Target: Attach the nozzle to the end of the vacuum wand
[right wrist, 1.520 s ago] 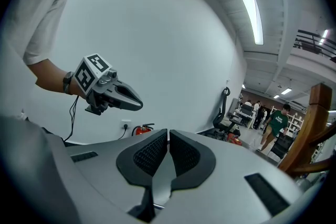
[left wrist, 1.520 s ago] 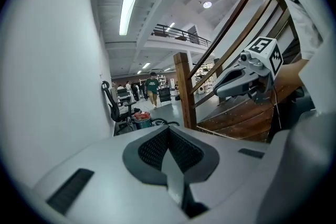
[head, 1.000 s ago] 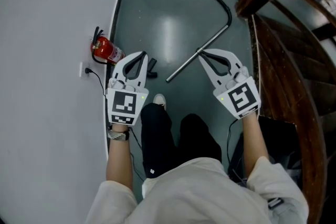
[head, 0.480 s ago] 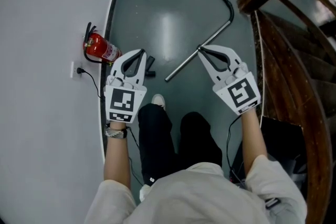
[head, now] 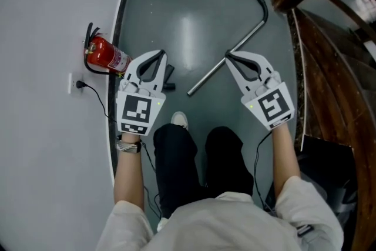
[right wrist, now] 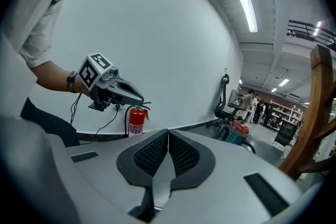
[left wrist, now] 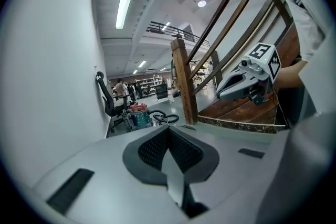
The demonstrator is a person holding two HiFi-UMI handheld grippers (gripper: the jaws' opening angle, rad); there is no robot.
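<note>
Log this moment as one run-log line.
stage: pre-grasp | left gripper: shut, empty | right gripper: shut, empty | vacuum wand: lying on floor, near end bare

The white plastic left hand-held gripper [head: 159,54] and the white plastic right hand-held gripper [head: 228,56] each bear black-and-white square markers. Their pads [left wrist: 152,150] are black with a fine mesh pattern. The straight metal vacuum wand [head: 245,40] is silver and lies on a glossy grey-green floor [head: 188,9]. The cylindrical fire extinguisher [head: 101,54] is red against a plain white wall [head: 41,20]. The wooden staircase [head: 329,67] is dark brown. The person wears black trousers [head: 176,156], a cream shirt [head: 223,220] and a white shoe [head: 179,119].
</note>
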